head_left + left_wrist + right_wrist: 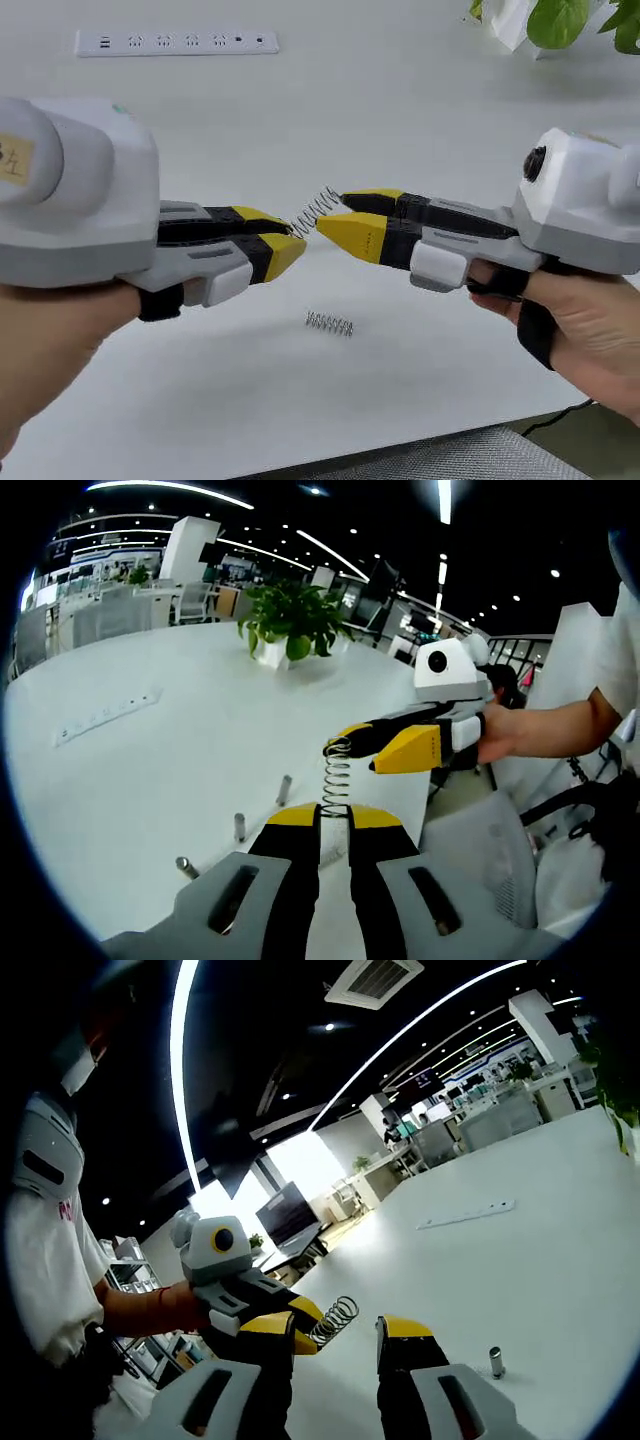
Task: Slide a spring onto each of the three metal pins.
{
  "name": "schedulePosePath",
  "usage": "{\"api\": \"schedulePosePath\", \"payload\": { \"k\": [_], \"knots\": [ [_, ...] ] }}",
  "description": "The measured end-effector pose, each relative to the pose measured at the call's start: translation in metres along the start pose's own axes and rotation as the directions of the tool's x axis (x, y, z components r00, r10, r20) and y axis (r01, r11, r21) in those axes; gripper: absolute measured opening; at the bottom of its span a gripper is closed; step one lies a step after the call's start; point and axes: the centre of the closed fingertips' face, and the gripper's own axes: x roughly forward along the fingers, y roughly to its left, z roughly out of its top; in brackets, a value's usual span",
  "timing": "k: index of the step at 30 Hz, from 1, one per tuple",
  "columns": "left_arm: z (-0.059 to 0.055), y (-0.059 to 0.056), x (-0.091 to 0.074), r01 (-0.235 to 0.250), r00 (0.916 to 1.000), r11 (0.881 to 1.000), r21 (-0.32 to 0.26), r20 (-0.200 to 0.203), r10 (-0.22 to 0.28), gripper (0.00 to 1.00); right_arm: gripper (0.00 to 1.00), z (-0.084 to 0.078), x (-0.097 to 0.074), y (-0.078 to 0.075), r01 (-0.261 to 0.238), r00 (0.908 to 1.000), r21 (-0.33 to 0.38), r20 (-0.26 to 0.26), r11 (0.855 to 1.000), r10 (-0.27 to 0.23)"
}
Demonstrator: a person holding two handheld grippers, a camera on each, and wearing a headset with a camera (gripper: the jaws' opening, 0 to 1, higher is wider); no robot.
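Left gripper [295,238] clamps the spring [315,212]; right gripper [332,210], beside that spring, has jaws apart (holding nothing). Keep it straight along a pin [284,788] when sliding.

White table [420,130]: one spring [329,324] lying flat, 3 metal pins [239,826], power strip [176,42] at far side, plant pot [270,654].

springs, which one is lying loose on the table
The loose spring lying flat on the table, touched by nothing. The held spring is up in the air, one end pinched by the left gripper.
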Motion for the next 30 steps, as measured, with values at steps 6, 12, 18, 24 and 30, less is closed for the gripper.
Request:
{"api": "schedulePosePath", "payload": {
  "k": [6, 12, 18, 24, 30],
  "knots": [
    [0.006, -0.004, 0.000, 0.014, 0.9997, 1.000, -0.001, 0.020, -0.014, 0.06, 0.25, 0.003, 0.004, 0.004, -0.016, 0.9997, 0.024, 0.021, 1.000, 0.015],
    [0.009, -0.008, 0.000, 0.027, 0.9992, 1.000, -0.003, 0.031, -0.027, 0.06, 0.19, 0.007, 0.006, 0.009, -0.021, 0.9989, 0.043, 0.042, 0.999, 0.019],
    [0.010, -0.010, -0.001, 0.032, 0.9988, 0.999, 0.000, 0.037, -0.032, 0.06, 0.12, 0.010, 0.008, 0.014, -0.025, 0.9984, 0.042, 0.052, 0.999, 0.022],
    [0.011, -0.010, -0.001, 0.034, 0.9987, 0.999, 0.010, 0.038, -0.034, 0.06, 0.07, 0.010, 0.009, 0.014, -0.021, 0.9987, 0.046, 0.048, 0.999, 0.018],
    [0.010, -0.010, -0.001, 0.040, 0.9983, 0.999, 0.009, 0.042, -0.040, 0.06, 0.06, 0.012, 0.012, 0.018, -0.028, 0.9989, 0.037, 0.039, 0.999, 0.026]
  ]
}}
